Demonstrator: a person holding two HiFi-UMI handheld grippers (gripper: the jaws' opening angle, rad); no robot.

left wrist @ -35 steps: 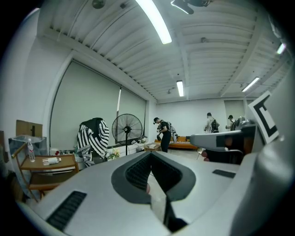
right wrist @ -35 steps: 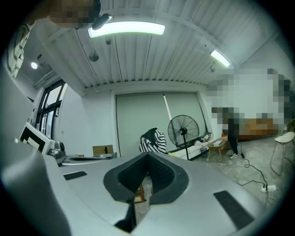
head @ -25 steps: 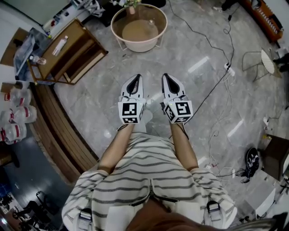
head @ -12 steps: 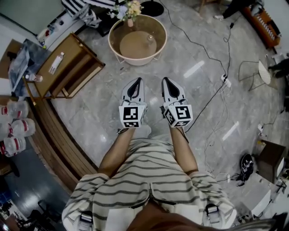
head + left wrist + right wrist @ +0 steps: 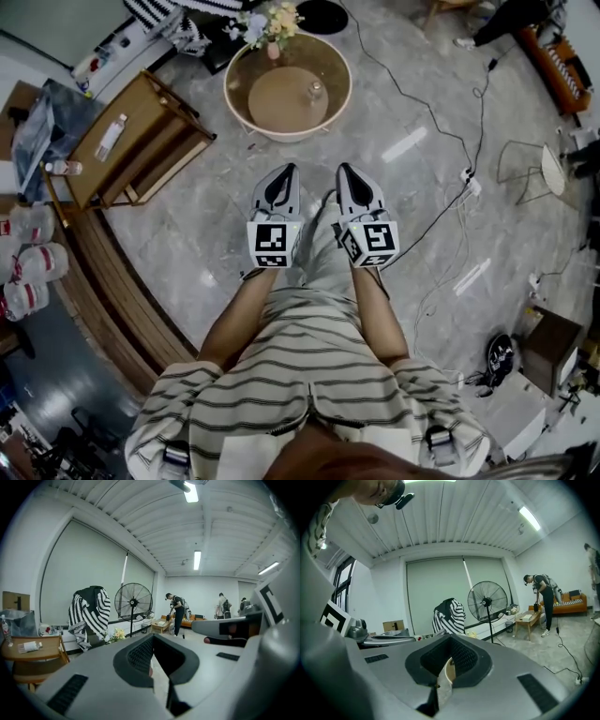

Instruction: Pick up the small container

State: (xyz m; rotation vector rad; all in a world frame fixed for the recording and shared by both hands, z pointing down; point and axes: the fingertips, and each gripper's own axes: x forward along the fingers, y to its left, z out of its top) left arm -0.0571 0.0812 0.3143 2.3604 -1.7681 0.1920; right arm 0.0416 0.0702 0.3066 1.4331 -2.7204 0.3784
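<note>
A small clear container [image 5: 316, 91] stands on the round beige table [image 5: 239, 103] at the top of the head view, right of the table's middle. A vase of flowers [image 5: 272, 23] stands at the table's far rim. My left gripper [image 5: 285, 171] and right gripper [image 5: 344, 170] are held side by side over the marble floor, pointing at the table and well short of it. Both are shut with nothing between the jaws. In the left gripper view [image 5: 152, 638] and the right gripper view [image 5: 451, 639] the jaws meet, and the container is hidden behind them.
A wooden side table [image 5: 141, 117] with a bottle [image 5: 111, 136] stands left of the round table. Packs of bottles [image 5: 28, 258] lie at the far left. Black cables [image 5: 431, 202] and a power strip [image 5: 469, 178] cross the floor on the right. A standing fan [image 5: 134, 603] and several people are further off.
The round table has come lower in the head view and closer to the grippers as the person walks forward. Both grippers keep the same shut, side-by-side pose.
</note>
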